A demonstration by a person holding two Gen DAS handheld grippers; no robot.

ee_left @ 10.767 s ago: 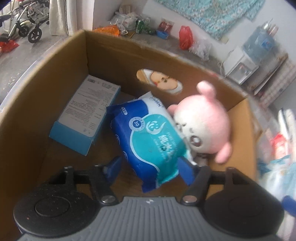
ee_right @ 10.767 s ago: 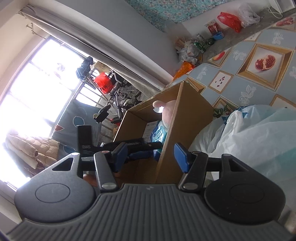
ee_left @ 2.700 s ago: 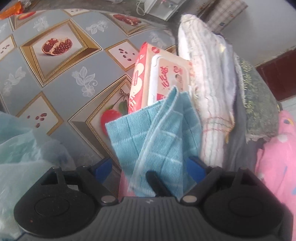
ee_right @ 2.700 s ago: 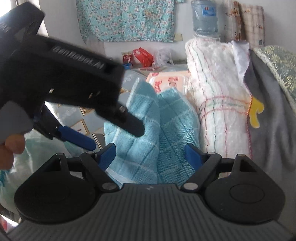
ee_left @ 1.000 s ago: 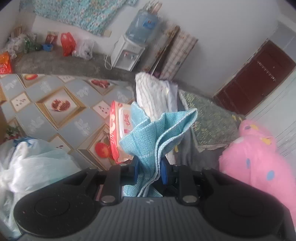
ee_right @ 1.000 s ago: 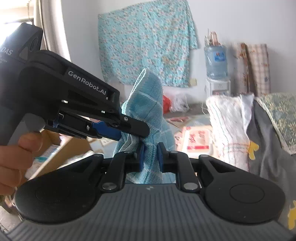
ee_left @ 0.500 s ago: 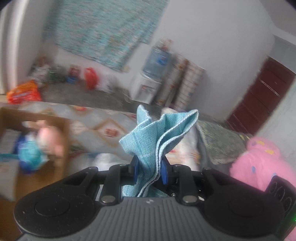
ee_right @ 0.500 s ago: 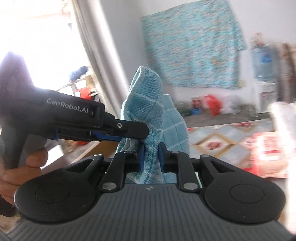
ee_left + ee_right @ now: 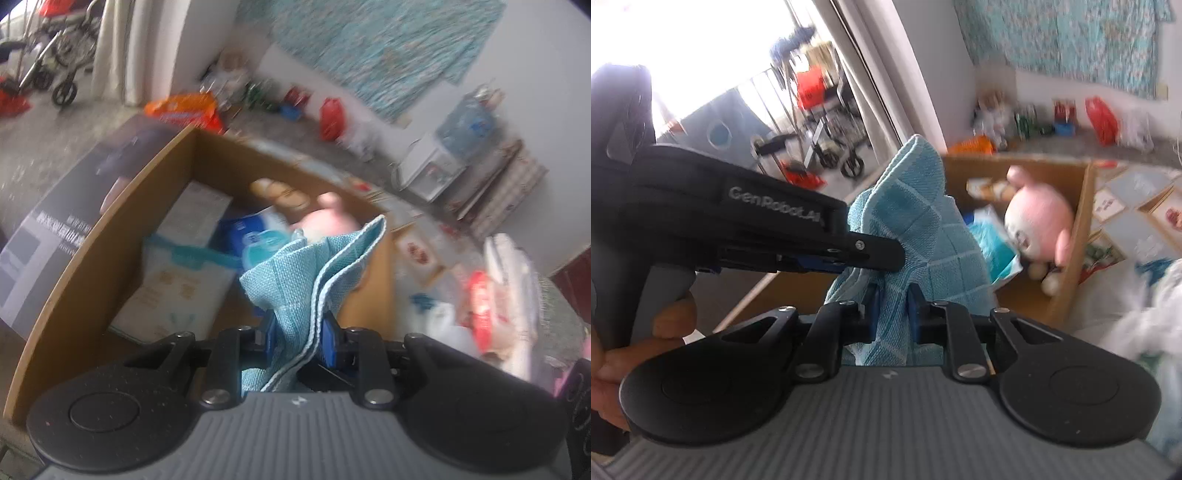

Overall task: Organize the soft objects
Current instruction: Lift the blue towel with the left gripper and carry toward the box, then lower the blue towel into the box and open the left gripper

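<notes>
Gripping one blue cloth [image 9: 314, 273] between them, both grippers have their jaws closed on its folds: the left gripper [image 9: 301, 338] pinches the lower bunch, and the right gripper [image 9: 890, 306] clamps a fold just beside it. Sharing the hold likely keeps the limp fabric gathered, so it can drop as one bundle.

From the left wrist, the cloth stands up at 12 o'clock from the jaws. An open cardboard box [image 9: 110, 236] fills the view from 9 to 12 o'clock, so the cloth seems bound for it. Inside lie a pink plush [image 9: 1039, 218], a blue tissue pack [image 9: 251, 236] and flat paper packs [image 9: 177, 291].

From the right wrist, a person's hand [image 9: 639, 332] grips the left gripper's handle at 9 o'clock. Patterned floor mats [image 9: 1134, 210] sit at 3 o'clock, a bright window [image 9: 713, 48] at 11. A floral sheet [image 9: 384, 51] hangs on the far wall above clutter and a water dispenser [image 9: 443, 162]. Motion blur smears the background.
</notes>
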